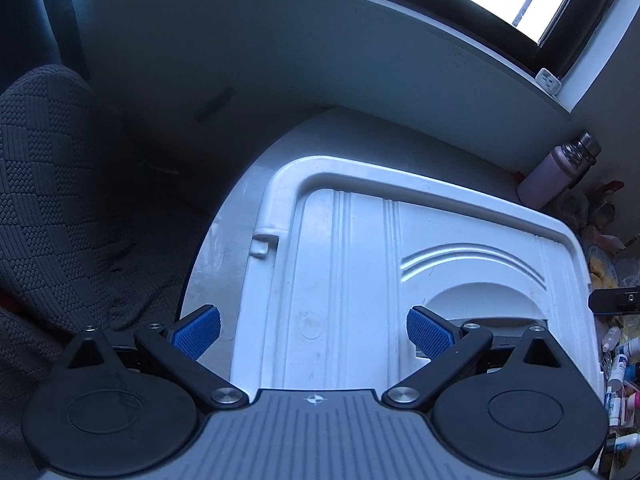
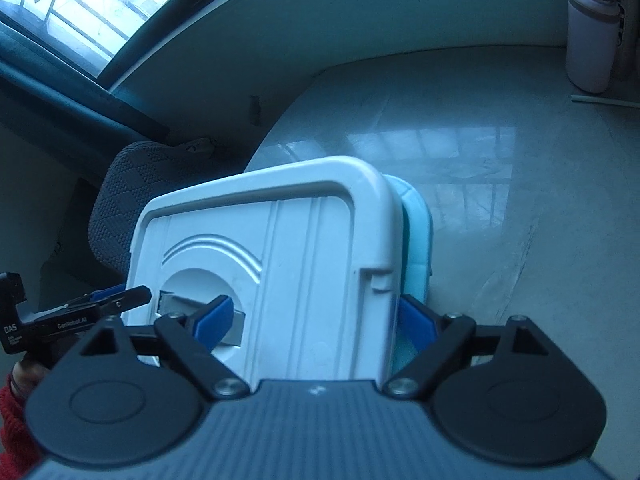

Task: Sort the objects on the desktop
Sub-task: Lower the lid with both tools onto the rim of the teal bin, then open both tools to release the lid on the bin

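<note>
Both tools sit over the white lid of the box, which rests near the curved left edge of the surface. The right tool is spread wide across the lid's near right part, one pad over the round recess by the grey latch, the other outside the lid's right rim beside the pale blue box body; nothing is pinched. The left tool is also spread, straddling the lid's left rim and holding nothing. The risk: the box sits close to that curved edge, so a sideways shove could push it off toward the chair. A squeeze on one rim only could tip the lid. Clutter crowds the right edge, with a bottle at the far right corner.
</note>
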{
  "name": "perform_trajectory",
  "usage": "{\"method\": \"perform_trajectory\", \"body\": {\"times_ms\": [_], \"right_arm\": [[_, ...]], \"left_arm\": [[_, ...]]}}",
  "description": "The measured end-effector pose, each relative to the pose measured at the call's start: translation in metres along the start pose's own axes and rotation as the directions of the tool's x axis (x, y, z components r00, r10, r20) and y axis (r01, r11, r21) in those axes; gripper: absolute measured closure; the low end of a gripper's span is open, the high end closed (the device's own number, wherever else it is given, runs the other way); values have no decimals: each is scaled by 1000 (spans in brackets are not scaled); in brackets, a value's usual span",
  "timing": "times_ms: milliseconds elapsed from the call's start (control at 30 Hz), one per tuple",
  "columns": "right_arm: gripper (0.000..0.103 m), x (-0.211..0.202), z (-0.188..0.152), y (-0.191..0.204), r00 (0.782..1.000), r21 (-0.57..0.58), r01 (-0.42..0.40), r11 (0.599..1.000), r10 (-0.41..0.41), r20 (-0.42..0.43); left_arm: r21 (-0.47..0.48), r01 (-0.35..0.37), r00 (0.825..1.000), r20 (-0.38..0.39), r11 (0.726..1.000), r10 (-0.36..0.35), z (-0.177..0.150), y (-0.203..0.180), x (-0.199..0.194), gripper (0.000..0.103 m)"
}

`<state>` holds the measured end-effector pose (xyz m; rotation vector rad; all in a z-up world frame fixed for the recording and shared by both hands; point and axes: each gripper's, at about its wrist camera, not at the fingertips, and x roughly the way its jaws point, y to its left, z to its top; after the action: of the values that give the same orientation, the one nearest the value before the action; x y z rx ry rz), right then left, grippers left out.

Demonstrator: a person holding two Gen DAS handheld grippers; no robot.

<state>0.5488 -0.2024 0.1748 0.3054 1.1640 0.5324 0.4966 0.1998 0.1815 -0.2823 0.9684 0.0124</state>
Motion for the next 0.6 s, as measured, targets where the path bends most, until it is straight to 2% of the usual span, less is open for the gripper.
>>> {"method": "perform_trajectory", "body": {"times_ms": [300,433,600], "right_arm": [[14,-14,0,-1,998,-25,46,999,-45,44],[15,-17,-6,9,990,-58,133,989,-129,63],[18,-22,-16,28,968,-107,241,965,-232,93]], "left_arm": [[17,-4,1000,7,1000,4,0,-4,-6,3],[27,-31,999,-14,999,32,2,-6,-10,2],[43,-72,997,-28,996,73,8,-6,-18,1]]}}
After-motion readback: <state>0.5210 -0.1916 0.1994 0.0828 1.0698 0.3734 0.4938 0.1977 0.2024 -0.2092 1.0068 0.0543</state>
